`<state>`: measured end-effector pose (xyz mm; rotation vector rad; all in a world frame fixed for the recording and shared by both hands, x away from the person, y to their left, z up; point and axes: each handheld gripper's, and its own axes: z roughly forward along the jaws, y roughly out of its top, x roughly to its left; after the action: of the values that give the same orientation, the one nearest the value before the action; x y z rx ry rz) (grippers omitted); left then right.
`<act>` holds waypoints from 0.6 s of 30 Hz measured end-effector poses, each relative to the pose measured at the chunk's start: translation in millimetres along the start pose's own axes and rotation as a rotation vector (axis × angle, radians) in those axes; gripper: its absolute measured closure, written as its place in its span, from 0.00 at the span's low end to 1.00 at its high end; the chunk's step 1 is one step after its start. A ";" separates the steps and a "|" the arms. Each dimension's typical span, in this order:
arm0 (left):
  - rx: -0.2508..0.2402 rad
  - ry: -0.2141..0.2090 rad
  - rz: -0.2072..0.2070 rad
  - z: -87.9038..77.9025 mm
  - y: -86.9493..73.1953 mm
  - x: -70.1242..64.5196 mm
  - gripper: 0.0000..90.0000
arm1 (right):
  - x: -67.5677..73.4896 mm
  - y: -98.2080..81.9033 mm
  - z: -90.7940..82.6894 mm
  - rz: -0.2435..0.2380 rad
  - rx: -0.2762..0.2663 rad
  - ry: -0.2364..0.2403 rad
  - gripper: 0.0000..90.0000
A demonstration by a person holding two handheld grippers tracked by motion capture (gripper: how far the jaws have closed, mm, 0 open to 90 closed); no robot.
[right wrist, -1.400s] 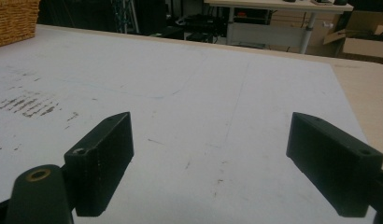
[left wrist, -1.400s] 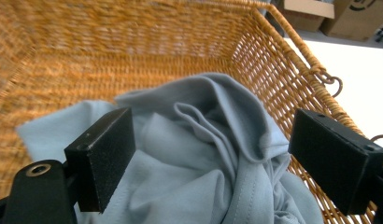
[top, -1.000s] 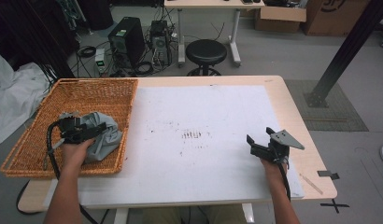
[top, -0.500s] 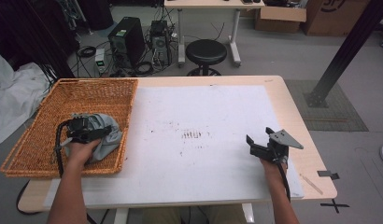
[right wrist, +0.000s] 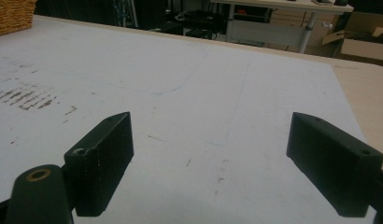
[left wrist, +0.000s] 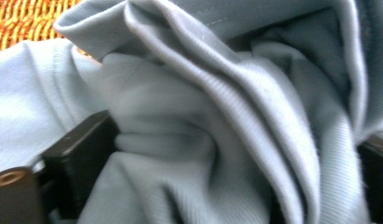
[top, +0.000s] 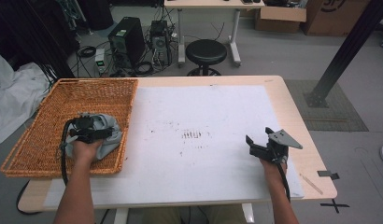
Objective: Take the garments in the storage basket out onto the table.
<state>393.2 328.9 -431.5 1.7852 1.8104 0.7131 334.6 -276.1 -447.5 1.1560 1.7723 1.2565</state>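
Basket wall (top: pixel 128 122) bars the cloth (top: pixel 105 133) from the open sheet (top: pixel 203 112).

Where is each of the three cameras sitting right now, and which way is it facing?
High view: above the person's side, looking forward and down on the table; forearms, left gripper and right gripper show.
Left gripper view: on the left gripper, facing the grey cloth bunched between its wide-apart black jaws.
Right gripper view: on the right gripper, looking low across the white mat; its jaws stand wide.
Shared: the wicker basket appears in all three views.
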 end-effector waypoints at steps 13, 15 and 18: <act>0.015 -0.053 -0.083 -13.9 7.7 13.7 0.68 | -0.5 -0.1 -0.6 0.005 -0.007 -0.001 0.16; 0.011 -0.065 -0.103 -14.3 7.3 15.6 0.68 | -0.8 -0.2 -0.7 0.008 -0.007 0.001 0.16; 0.009 -0.072 -0.110 -14.9 7.2 16.9 0.68 | -0.9 -0.2 -0.6 0.008 -0.007 0.001 0.16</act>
<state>388.1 345.5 -415.4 1.6806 1.8502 0.5907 334.3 -277.2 -447.4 1.1601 1.7637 1.2677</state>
